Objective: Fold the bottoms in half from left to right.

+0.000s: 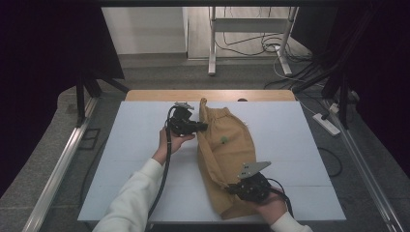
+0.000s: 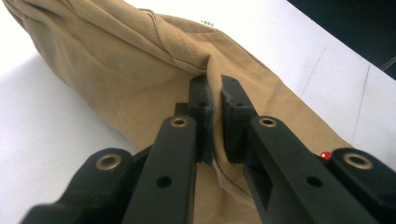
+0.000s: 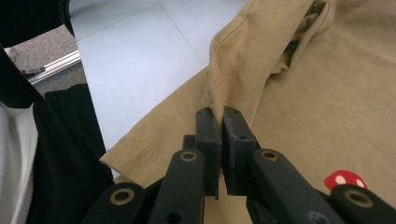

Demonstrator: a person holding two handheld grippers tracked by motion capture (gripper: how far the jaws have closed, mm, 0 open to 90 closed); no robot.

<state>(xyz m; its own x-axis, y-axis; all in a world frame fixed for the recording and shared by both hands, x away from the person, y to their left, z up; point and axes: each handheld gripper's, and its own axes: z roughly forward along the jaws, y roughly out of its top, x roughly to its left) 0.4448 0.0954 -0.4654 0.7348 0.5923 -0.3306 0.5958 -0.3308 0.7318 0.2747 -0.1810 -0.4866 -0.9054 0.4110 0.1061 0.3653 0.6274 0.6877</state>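
**Inspector:** Report your grip, both sides.

**Operator:** My left gripper (image 1: 202, 126) is clamped on a raised fold of the tan shorts (image 1: 227, 154) at their far left edge; my pads (image 2: 201, 112) pinch the cloth tight. My right gripper (image 1: 234, 188) is closed on another ridge of the same fabric near the hem, at the near end.

**Inspector:** Where do the shorts lie?

**Operator:** On the white table (image 1: 290, 145), mid-width, running from far to near, with the left edge lifted between my two grips. A red mushroom patch (image 3: 344, 179) sits just beside my right jaws.

**Inspector:** Room to move?

**Operator:** Bare tabletop lies open on both sides of the cloth. The near hem lies close to the table's front edge.
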